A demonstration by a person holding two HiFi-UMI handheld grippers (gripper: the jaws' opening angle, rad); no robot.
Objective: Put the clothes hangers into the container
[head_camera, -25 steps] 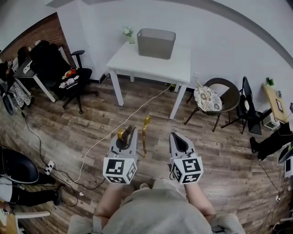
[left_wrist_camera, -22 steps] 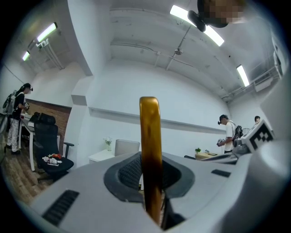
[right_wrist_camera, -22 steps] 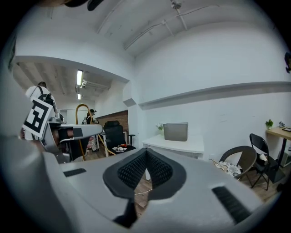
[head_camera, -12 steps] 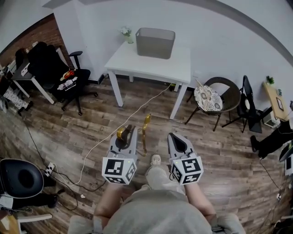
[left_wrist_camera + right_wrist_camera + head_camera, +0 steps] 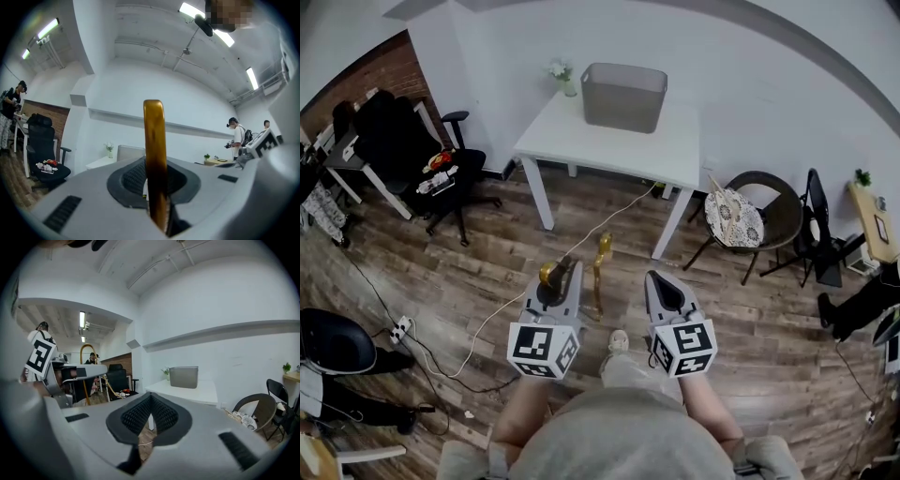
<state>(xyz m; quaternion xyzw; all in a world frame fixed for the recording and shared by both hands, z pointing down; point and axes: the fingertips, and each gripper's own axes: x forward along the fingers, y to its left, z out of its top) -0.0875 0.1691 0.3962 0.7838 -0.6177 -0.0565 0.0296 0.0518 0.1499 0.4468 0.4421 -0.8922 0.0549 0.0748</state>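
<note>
You held the left gripper (image 5: pixel 566 267) low in the frame, left of centre, with its jaws clenched on 1 clothes hanger (image 5: pixel 598 279). In the left gripper view its golden-brown bar stood upright between the pads and rose well above them. In the head view, part of that hanger reached out to the right of the gripper's tip, above the wooden floor (image 5: pixel 750 309). Your right gripper (image 5: pixel 662 279) sat just beside it, right of centre, its jaws drawn together with nothing between them. Both grippers pointed toward the top of the frame. The grey container (image 5: pixel 623 97) stood at the upper centre, on the far part of the white table (image 5: pixel 609 150), well apart from both grippers, with 1 small plant (image 5: pixel 562 75) just to its left. A white cable (image 5: pixel 525 281) ran across the floor from under the table toward the lower left. 1 black office chair (image 5: pixel 455 164) stood at the left and 1 round chair with a patterned cushion (image 5: pixel 736 216) at the right.
</note>
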